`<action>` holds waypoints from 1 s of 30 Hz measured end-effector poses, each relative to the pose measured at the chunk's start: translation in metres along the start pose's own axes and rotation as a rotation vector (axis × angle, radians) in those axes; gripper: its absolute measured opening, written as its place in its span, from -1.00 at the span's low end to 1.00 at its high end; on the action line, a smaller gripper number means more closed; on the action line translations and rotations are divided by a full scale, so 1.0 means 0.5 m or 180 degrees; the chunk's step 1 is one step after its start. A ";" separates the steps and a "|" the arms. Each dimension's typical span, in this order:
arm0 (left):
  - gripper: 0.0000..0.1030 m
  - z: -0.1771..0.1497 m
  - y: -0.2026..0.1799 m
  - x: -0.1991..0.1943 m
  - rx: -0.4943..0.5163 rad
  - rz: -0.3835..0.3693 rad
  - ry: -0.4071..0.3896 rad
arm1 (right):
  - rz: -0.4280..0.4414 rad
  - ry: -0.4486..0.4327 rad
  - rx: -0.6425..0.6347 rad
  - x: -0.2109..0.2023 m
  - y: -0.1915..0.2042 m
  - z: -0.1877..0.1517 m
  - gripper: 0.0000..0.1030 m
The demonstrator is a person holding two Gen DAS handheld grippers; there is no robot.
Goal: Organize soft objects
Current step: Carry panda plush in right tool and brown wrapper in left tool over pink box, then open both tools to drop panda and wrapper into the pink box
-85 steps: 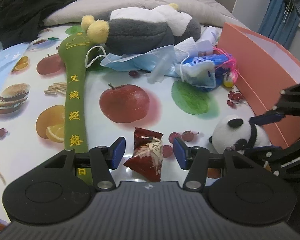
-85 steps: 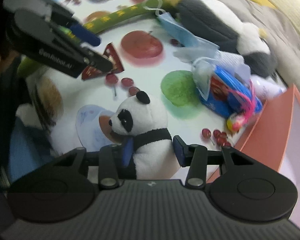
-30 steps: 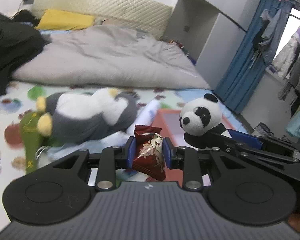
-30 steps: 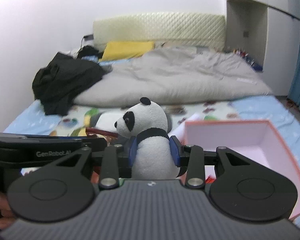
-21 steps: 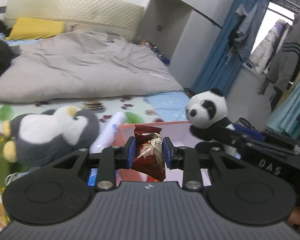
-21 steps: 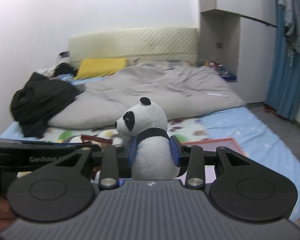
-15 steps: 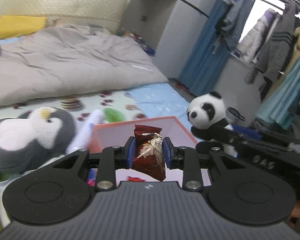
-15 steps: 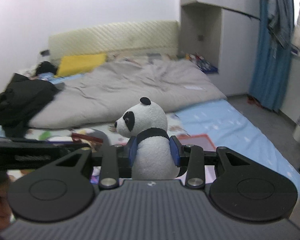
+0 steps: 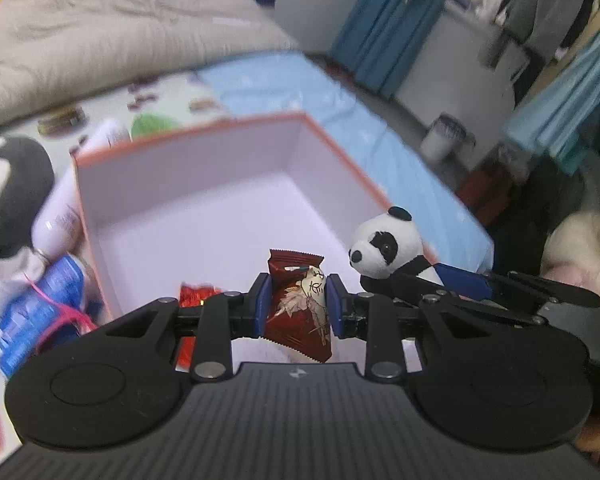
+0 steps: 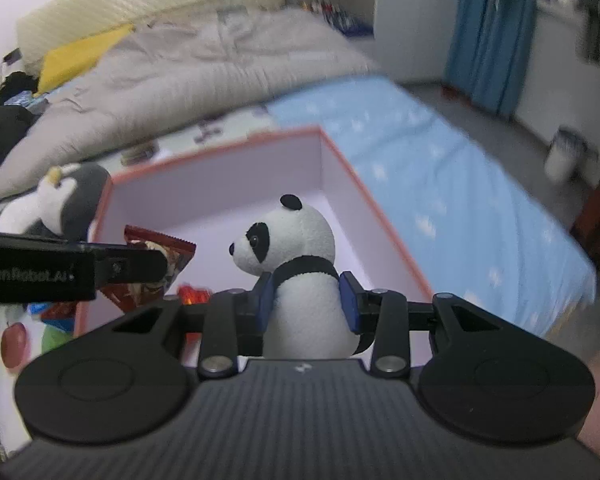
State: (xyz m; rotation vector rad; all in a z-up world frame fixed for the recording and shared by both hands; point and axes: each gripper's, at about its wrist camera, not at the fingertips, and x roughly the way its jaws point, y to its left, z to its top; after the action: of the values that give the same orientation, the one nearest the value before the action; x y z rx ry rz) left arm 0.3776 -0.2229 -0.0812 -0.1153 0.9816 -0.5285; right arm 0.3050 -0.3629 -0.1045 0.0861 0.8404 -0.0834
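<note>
Left wrist view
Setting: bedroom, a bed with a grey quilt (image 9: pixel 112 36) at 11 o'clock and blue curtains (image 9: pixel 384 28) at 1 o'clock.
Box: one open pink-lined box (image 9: pixel 204 148) with an orange rim on the bed's printed sheet, straight ahead at 12 o'clock.
Left claw (image 9: pixel 296 304): pressed onto one dark red snack packet (image 9: pixel 298 306), held upright over the box's near end.
Inside the box: one small red wrapper (image 9: pixel 194 294) at the near wall, partly hidden by the claw.
Right claw (image 9: pixel 432 274): at 3 o'clock, pinching one panda plush (image 9: pixel 384 248) near the box's right rim.
Outside the box: one penguin plush (image 9: pixel 8 184) at 9 o'clock, one white bottle (image 9: pixel 70 196) against the left wall, one blue packet (image 9: pixel 36 316) at 8 o'clock.

Right wrist view
Setting: same bed, one yellow pillow (image 10: pixel 76 56) at 10 o'clock.
Right claw (image 10: pixel 306 306): pads pressed on the panda plush (image 10: pixel 296 272) at its body, above the box (image 10: pixel 364 196).
Left claw (image 10: pixel 156 264): at 9 o'clock, gripping the snack packet (image 10: pixel 164 252).
Count: two claws, two items held, one box.

Risk
Collision: both claws are close over one opening; lowering together could make them knock.
Miss: the panda plush sits near the right rim, so letting go there could tip it outside.
Sorting: the packet is not clearly a soft thing; whether it belongs in this box I cannot tell.
</note>
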 end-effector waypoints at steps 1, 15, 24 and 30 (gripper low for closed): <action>-0.33 -0.009 0.002 0.011 0.0011 0.0018 0.0041 | 0.0009 0.0059 0.0042 0.011 -0.009 -0.009 -0.24; -0.11 -0.031 0.015 0.029 -0.0025 0.0006 0.0088 | 0.0099 0.0157 0.0150 0.029 -0.030 -0.040 -0.04; -0.11 -0.046 -0.026 -0.112 0.0279 0.0142 -0.0478 | 0.0215 -0.0336 0.0118 -0.069 -0.007 -0.031 -0.03; -0.11 -0.086 -0.021 -0.210 0.0333 0.0216 -0.0812 | 0.0327 -0.0652 0.0027 -0.142 0.027 -0.045 -0.03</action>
State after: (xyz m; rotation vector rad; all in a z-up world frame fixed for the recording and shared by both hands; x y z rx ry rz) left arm 0.2924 -0.1760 -0.0219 -0.0538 0.7054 -0.4886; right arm 0.2425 -0.3441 -0.0657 0.1263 0.6299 0.0009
